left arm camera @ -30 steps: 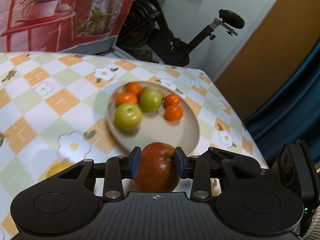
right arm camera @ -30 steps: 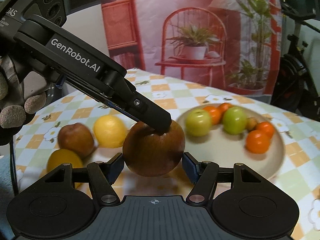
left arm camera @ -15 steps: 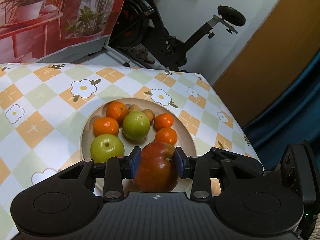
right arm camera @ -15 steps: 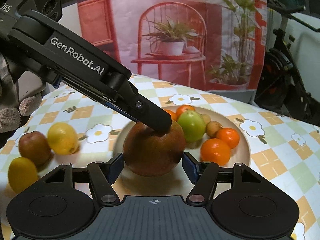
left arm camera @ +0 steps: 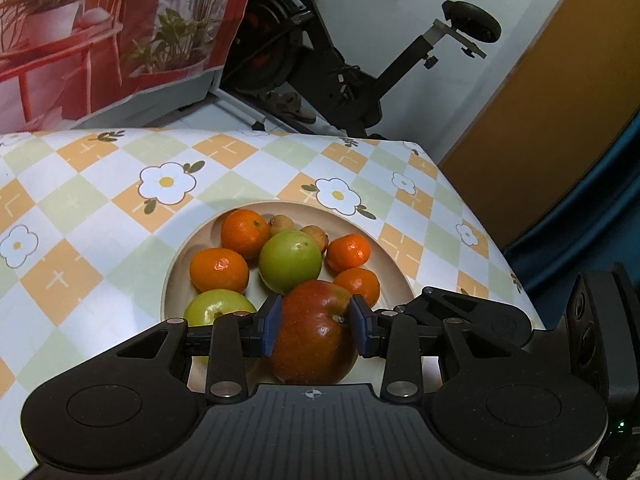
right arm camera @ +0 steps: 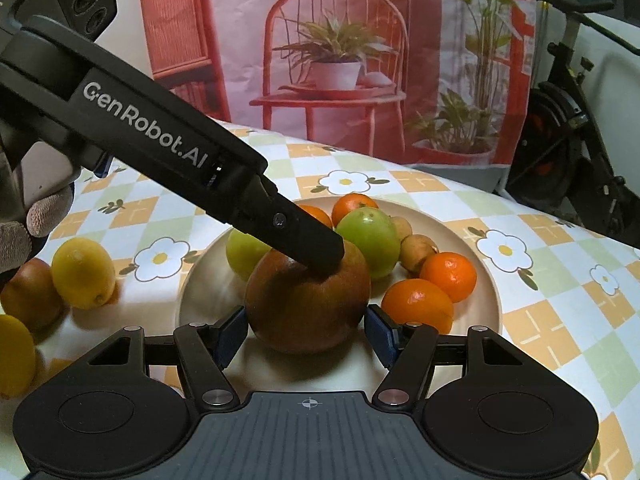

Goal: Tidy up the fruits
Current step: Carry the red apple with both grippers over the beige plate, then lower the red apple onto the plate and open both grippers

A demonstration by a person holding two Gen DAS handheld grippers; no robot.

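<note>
On the far left of the right wrist view, a gloved hand (right arm camera: 24, 216) grips the handle of the left gripper (right arm camera: 320, 256), whose long black arm slants down from the upper left toward the middle of the scene. Below that hand, three fruits sit on the table (right arm camera: 560, 320) beside the plate: a yellow lemon (right arm camera: 82, 272), a reddish-brown fruit (right arm camera: 28, 294) touching it, and another yellow fruit (right arm camera: 14, 354) at the picture's edge. The table carries a checked cloth in orange, green and white with daisy prints. In the middle, the left gripper is clamped on a red apple (left arm camera: 316, 332); its blue pads (left arm camera: 270, 328) press the apple's two sides, and the apple is over the near part of a beige plate (left arm camera: 396, 272), though whether it rests on the plate or hangs just above it cannot be told. The right gripper (right arm camera: 308, 334) points down at the same red apple from the near side, its blue pads standing just clear of the apple's flanks, so its jaws are parted with the fruit between them and not pinched. Farther right on the plate lie two green apples (left arm camera: 290, 262), four mandarins (left arm camera: 218, 270) and some small brown fruits (right arm camera: 418, 252), bunched together. Beyond the table's right end stands an exercise bike (left arm camera: 320, 52).
</note>
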